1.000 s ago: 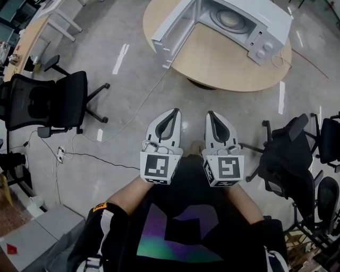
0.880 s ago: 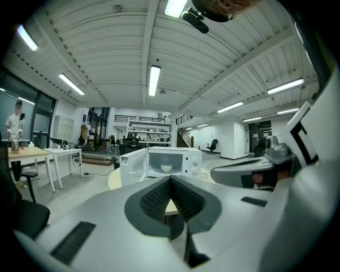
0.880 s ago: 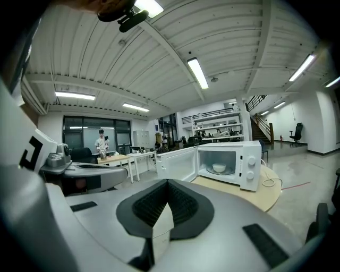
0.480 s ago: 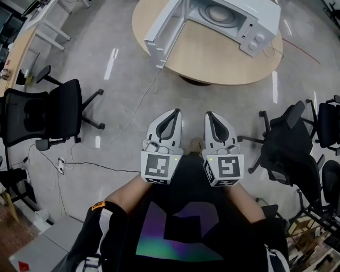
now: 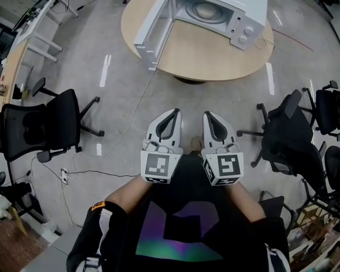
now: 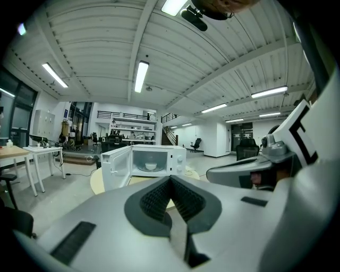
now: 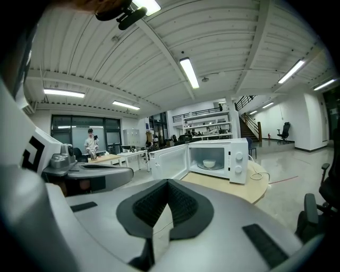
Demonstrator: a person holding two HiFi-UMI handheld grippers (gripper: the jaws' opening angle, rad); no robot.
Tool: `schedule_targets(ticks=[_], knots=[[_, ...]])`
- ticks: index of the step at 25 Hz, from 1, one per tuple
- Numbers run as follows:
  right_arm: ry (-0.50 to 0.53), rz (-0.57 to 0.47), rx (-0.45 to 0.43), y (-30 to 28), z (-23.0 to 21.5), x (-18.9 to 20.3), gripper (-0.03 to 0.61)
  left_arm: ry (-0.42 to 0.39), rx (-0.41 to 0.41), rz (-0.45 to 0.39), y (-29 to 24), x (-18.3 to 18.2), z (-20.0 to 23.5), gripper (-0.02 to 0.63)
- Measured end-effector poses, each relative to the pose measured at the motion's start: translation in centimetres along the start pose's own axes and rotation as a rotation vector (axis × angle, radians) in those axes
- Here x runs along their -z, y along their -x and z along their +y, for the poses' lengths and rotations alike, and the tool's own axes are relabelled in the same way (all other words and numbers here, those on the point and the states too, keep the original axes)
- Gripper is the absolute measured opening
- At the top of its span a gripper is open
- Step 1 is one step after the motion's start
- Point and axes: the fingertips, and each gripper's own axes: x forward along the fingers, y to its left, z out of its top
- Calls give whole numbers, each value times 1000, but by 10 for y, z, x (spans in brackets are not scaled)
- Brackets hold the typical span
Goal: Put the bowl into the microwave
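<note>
A white microwave (image 5: pixel 223 16) stands on a round wooden table (image 5: pixel 204 53) at the top of the head view, its door (image 5: pixel 151 37) swung open to the left. A white bowl (image 7: pixel 209 164) sits inside it on the turntable, also visible as the bowl (image 6: pixel 151 166) in the left gripper view. My left gripper (image 5: pixel 174 112) and right gripper (image 5: pixel 209 115) are held side by side close to my body, well back from the table. Both are shut with nothing between their jaws.
Black office chairs stand on the grey floor, one at the left (image 5: pixel 40 127) and several at the right (image 5: pixel 295 141). A cable (image 5: pixel 122 127) runs from the table across the floor. Desks (image 5: pixel 26 37) line the left edge. A person (image 7: pixel 90 142) stands far off.
The table and microwave have slid toward the top of the head view and look smaller, so I have backed away from them. Both grippers keep the same pose, shut.
</note>
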Motion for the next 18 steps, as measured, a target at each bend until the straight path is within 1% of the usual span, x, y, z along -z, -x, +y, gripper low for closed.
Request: schedule_targets(ticks=[18], knots=[[-4,-12,26,-1,6,-2,14,-6,40,-1,-1,-1,2,43]])
